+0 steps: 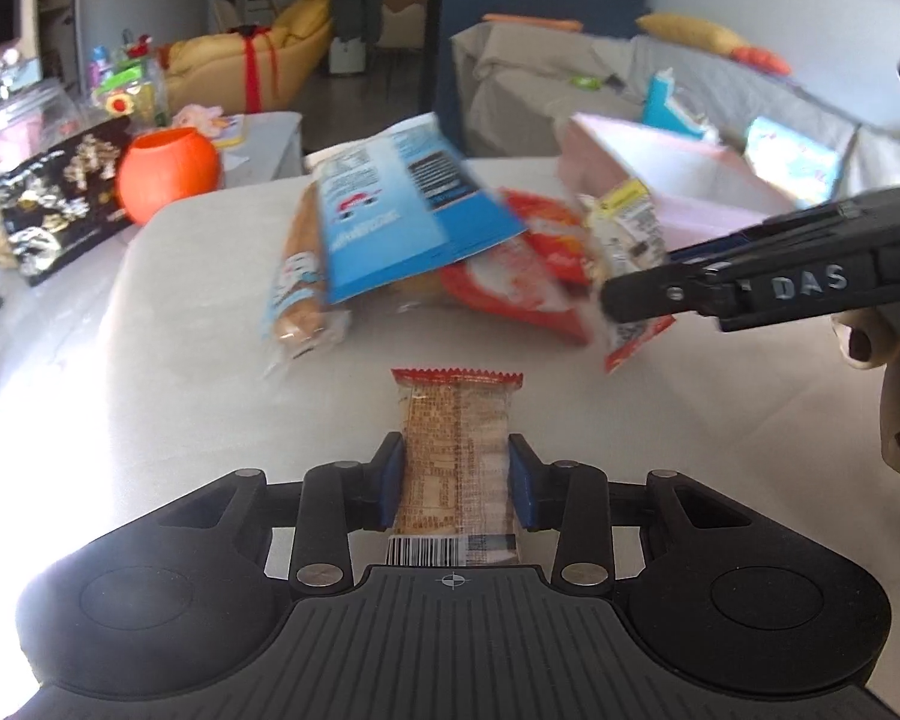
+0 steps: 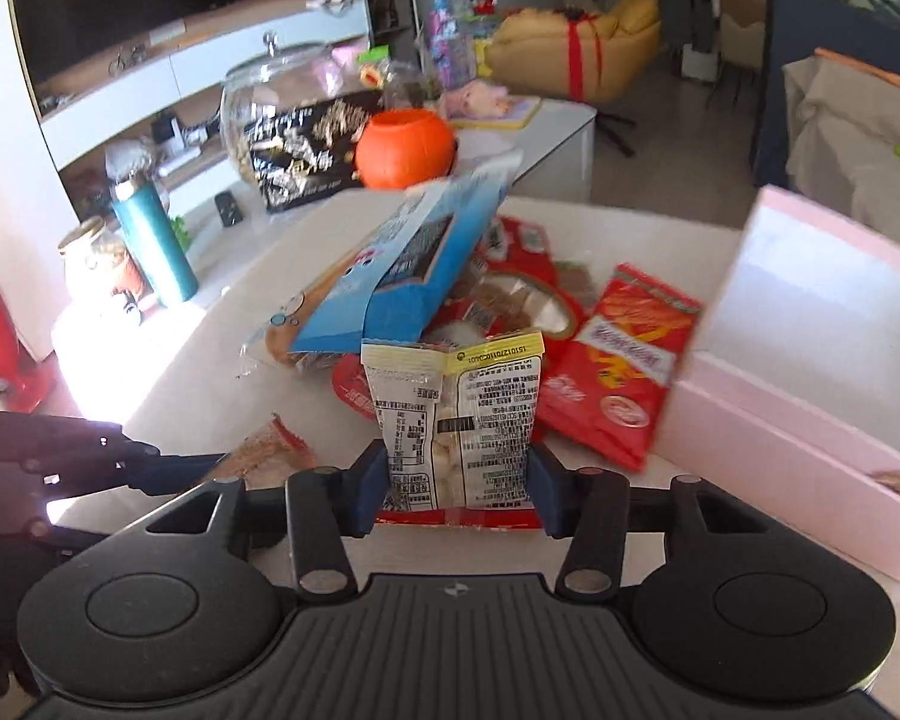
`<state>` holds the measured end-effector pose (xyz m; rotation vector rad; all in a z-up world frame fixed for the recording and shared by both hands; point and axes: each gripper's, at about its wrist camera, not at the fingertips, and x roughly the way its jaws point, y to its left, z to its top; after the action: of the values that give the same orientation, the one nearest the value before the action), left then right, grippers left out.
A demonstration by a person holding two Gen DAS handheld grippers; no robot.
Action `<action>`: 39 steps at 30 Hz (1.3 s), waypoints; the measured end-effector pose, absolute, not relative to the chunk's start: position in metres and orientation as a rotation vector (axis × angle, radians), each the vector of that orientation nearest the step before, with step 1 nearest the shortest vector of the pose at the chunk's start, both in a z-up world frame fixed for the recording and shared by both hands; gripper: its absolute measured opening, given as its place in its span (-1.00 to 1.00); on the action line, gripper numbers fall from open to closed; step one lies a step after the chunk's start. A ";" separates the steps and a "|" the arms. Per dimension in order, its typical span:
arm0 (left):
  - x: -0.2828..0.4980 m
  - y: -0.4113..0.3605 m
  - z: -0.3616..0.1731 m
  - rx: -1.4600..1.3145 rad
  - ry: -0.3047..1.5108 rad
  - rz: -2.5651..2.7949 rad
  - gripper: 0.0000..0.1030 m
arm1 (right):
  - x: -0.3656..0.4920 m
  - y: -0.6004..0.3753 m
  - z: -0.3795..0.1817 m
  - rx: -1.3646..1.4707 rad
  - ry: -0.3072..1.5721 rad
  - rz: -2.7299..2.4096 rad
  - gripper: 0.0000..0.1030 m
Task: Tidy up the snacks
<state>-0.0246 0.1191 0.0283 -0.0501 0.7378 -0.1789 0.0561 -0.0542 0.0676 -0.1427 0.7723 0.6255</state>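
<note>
My left gripper (image 1: 455, 477) is shut on a clear-wrapped biscuit pack with red ends (image 1: 455, 450), held over the white table (image 1: 210, 360). My right gripper (image 2: 456, 477) is shut on a white and yellow snack bag (image 2: 459, 420); it shows from the side in the left wrist view (image 1: 630, 300). Behind lies a pile of snacks: a blue box (image 1: 402, 210) on a long biscuit pack (image 1: 297, 282), and red packets (image 2: 621, 360). An open pink box (image 2: 810, 360) stands at the right.
An orange pumpkin-shaped pot (image 2: 403, 147), a black printed box (image 2: 306, 150), a glass jar (image 2: 252, 102) and a teal bottle (image 2: 156, 246) stand at the left on a side counter. A sofa (image 1: 720, 84) lies beyond the table.
</note>
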 end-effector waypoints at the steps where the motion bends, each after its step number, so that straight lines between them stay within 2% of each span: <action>1: -0.025 0.115 0.033 -0.065 0.718 -0.216 -0.21 | 0.050 -0.065 0.073 -0.145 0.756 0.613 -0.07; 6: -0.005 0.073 0.094 -0.069 0.537 -0.375 -0.22 | 0.030 -0.136 0.120 -0.127 0.644 0.499 -0.07; 9: 0.035 0.046 0.132 -0.149 0.444 -0.483 -0.16 | 0.032 -0.168 0.151 -0.120 0.551 0.381 -0.07; 10: 0.054 0.040 0.139 -0.193 0.446 -0.506 -0.07 | 0.037 -0.176 0.159 -0.114 0.530 0.341 -0.06; 12: 0.100 0.028 0.144 -0.261 0.502 -0.499 -0.07 | 0.054 -0.187 0.167 -0.093 0.512 0.308 -0.02; 13: 0.115 0.025 0.143 -0.272 0.523 -0.476 -0.14 | 0.064 -0.191 0.167 -0.086 0.513 0.305 0.15; 15: 0.132 0.029 0.135 -0.266 0.543 -0.409 -0.15 | 0.083 -0.198 0.161 -0.071 0.540 0.254 0.40; 21: 0.095 0.072 0.096 -0.151 0.539 -0.268 -0.14 | 0.065 -0.209 0.113 -0.062 0.618 0.330 0.44; 26: 0.074 0.099 0.059 -0.062 0.591 -0.140 -0.14 | 0.074 -0.175 0.069 -0.024 0.777 0.454 0.44; 30: 0.058 0.129 0.052 -0.119 0.564 -0.075 -0.13 | 0.087 -0.129 0.052 0.009 0.807 0.478 0.45; 37: 0.023 0.162 0.048 -0.242 0.546 -0.037 -0.14 | 0.143 -0.070 0.030 0.248 0.938 0.355 0.56; 39: 0.016 0.163 0.048 -0.232 0.555 -0.043 -0.14 | 0.143 -0.059 0.027 0.260 0.883 0.298 0.56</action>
<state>0.0157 0.1633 0.0478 -0.2322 0.5552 -0.0435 0.1434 -0.0594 0.0272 0.2598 0.8830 0.2980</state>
